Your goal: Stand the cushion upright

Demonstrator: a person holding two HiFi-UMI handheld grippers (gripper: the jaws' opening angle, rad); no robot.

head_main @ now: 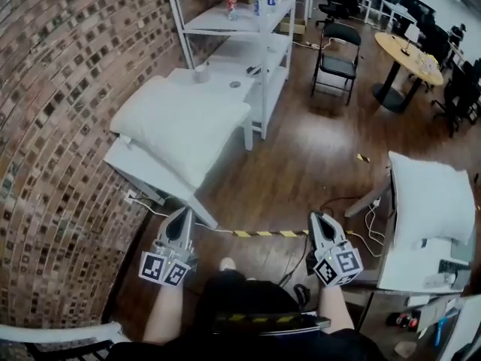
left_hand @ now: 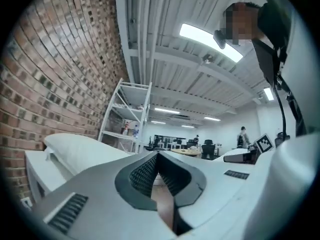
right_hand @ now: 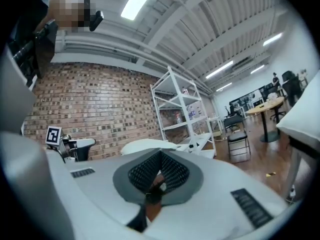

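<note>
A white cushion [head_main: 180,122] lies flat on a white table [head_main: 146,173] beside the brick wall, ahead and to the left of me. The left gripper view has it low at the left [left_hand: 80,151], and the right gripper view has it just past the jaws [right_hand: 147,145]. My left gripper [head_main: 180,215] is held short of the table's near corner, shut and empty [left_hand: 157,155]. My right gripper [head_main: 316,218] hovers over the bare floor, also shut with nothing in it [right_hand: 160,154]. Neither touches the cushion.
A second white cushion [head_main: 430,198] rests on a table at the right. White shelving [head_main: 252,21] stands behind the first table. A black folding chair [head_main: 338,55] and a round wooden table [head_main: 409,55] stand farther off. Yellow-black tape [head_main: 270,233] and cables cross the wooden floor.
</note>
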